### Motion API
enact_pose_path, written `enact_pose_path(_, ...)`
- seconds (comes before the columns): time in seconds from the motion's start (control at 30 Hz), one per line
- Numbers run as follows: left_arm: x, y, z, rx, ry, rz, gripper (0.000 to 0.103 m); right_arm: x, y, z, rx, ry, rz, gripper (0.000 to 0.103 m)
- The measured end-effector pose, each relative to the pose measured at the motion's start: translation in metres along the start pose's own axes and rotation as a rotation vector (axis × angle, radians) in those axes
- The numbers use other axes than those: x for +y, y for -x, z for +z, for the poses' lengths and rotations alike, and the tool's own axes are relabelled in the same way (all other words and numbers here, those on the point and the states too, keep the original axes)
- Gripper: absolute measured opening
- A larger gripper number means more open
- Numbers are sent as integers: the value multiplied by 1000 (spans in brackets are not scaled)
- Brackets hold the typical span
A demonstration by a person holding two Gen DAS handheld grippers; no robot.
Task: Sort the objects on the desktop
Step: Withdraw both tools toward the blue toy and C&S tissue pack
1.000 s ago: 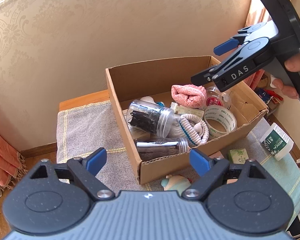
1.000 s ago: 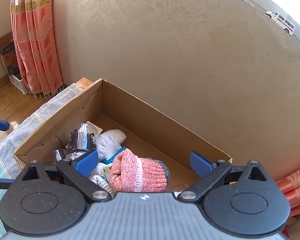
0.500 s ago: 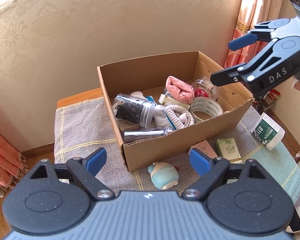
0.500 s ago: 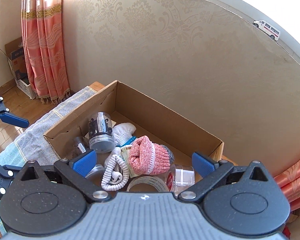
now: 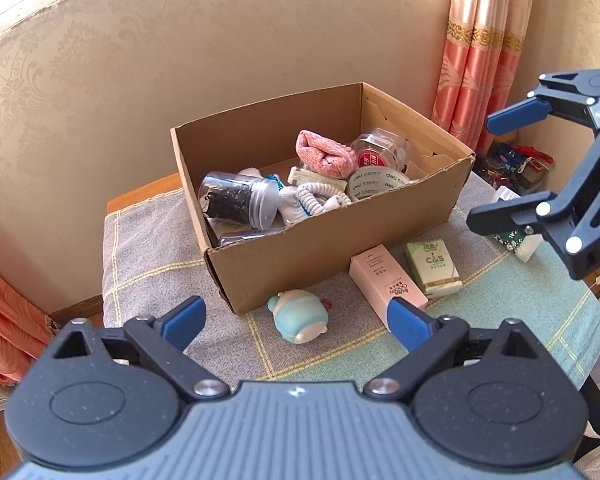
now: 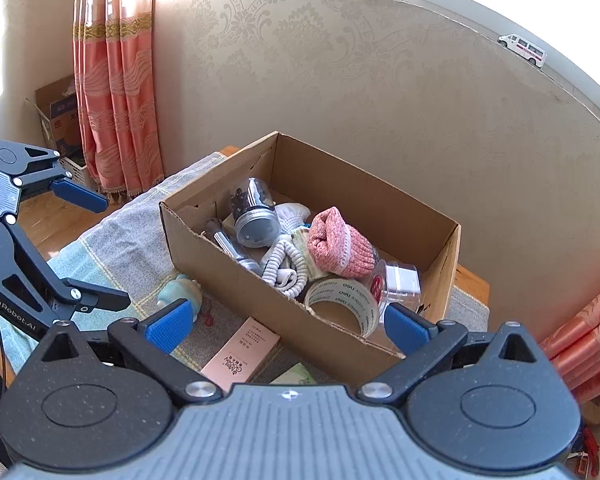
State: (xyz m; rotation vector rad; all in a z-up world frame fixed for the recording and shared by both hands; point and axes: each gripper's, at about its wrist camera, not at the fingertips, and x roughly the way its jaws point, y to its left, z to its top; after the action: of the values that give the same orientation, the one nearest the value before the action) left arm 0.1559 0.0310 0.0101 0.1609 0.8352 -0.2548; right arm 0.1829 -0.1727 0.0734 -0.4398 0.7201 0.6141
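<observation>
Both grippers have retreated from the filled cardboard box (image 5: 324, 240).

You pull both grippers back from the box (image 5: 324, 196); right gripper (image 5: 500, 168) is now clear of it, jaws empty.

tape roll (image 5: 374, 184) in box (image 5: 332, 248), toy (image 5: 298, 316) before

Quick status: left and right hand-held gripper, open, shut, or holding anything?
Left hand-held gripper: open, holding nothing.
Right hand-held gripper: open, holding nothing.
</observation>
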Motion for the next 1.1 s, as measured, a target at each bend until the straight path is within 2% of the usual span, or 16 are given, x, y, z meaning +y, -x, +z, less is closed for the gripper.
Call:
enact_pose_path(0.57,-7,-27,-9,83,20,18,97,2,-26,-79,64,-155,12,103)
enact_pose_path(0.87,-6,-43,-10,115,57,32,97,-8,-49,-96,85,-191,66,103)
enact_pose_path(1.1,0,-57,-12,132,108,78,97,-16,-73,-103,115,-205,86,103)
